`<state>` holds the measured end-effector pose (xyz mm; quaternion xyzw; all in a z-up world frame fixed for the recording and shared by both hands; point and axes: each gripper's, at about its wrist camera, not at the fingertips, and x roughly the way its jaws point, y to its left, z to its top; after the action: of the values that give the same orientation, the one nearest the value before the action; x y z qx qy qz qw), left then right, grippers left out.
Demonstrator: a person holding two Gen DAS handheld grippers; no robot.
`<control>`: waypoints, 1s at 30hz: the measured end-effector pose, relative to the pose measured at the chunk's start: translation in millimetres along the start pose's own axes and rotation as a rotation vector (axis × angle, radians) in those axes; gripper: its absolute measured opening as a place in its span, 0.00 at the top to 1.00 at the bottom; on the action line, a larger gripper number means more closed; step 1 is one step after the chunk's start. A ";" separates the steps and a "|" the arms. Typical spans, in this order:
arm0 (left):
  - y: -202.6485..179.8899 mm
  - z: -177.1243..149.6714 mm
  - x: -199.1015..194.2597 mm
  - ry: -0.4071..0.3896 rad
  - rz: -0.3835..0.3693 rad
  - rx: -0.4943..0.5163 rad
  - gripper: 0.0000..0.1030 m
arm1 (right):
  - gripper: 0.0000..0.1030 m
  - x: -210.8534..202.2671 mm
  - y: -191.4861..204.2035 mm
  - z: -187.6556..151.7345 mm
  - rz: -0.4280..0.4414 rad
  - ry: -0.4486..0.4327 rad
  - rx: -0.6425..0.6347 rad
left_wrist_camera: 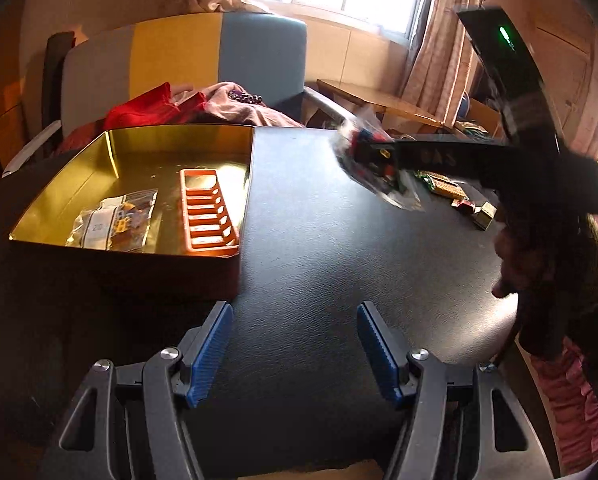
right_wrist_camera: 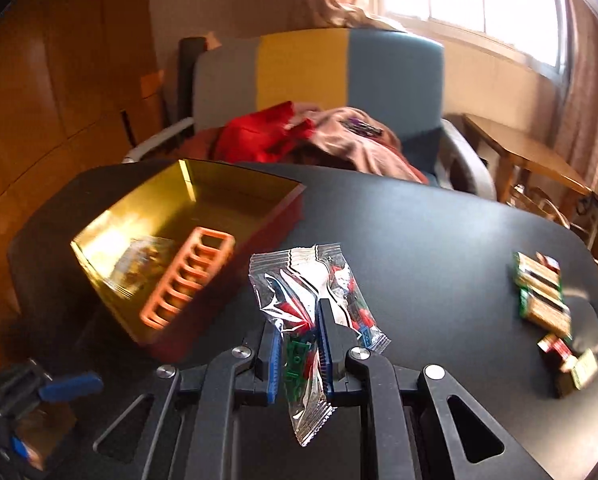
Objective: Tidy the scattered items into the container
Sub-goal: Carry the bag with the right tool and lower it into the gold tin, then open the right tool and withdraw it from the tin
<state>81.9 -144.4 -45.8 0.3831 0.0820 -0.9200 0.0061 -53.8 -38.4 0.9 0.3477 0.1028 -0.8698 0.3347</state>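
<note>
Left gripper [left_wrist_camera: 295, 354]: jaws spread wide, nothing between the blue pads [left_wrist_camera: 209, 354]; it sits low over the near part of the dark surface [left_wrist_camera: 319, 248], just right of the tin's near corner.
Gold tin [left_wrist_camera: 131, 248]: open container on the left part of the surface; its right wall runs straight toward the far edge.
Tin contents: a clear packet [left_wrist_camera: 115, 220] lies flat at the near left of the tin floor; an orange slotted rack [left_wrist_camera: 207, 212] lies along the right wall.
Right gripper [right_wrist_camera: 299, 354]: jaws pressed onto a clear bag of small bricks [right_wrist_camera: 319, 300]; the bag sticks out past the fingertips and hangs below them.
Bag position: held in the air above the surface, right of the tin and outside it.
Left wrist view only: the right gripper seen from the side [left_wrist_camera: 383, 156] as a dark bar with the blurred bag [left_wrist_camera: 373, 160] at its tip, and the person's hand [left_wrist_camera: 515, 256] on the handle.
Right wrist view only: the bag's red and green contents, and the remaining small boxes [right_wrist_camera: 543, 300] in a row near the right edge of the surface.
Open room: bare surface lies between the tin's right wall and the small boxes.
Far edge: a chair [right_wrist_camera: 319, 76] with red and pink cloth [right_wrist_camera: 319, 140] stands just behind the surface.
</note>
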 end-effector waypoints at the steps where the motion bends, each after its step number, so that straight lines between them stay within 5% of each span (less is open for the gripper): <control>1: 1.5 -1.5 -1.3 0.000 0.003 -0.003 0.37 | 0.85 2.1 7.1 4.4 0.014 -0.004 -0.011; 16: 35.7 -13.6 -8.7 0.000 0.062 -0.082 0.37 | 0.85 63.6 120.5 63.7 0.229 0.034 -0.194; 30: 47.7 -21.8 -5.5 0.022 0.092 -0.112 0.37 | 0.76 100.5 124.4 53.5 0.262 0.134 -0.158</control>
<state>104.6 -188.4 -63.9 0.3955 0.1160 -0.9085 0.0688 -54.8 -205.7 -20.6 0.3880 0.1470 -0.7828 0.4638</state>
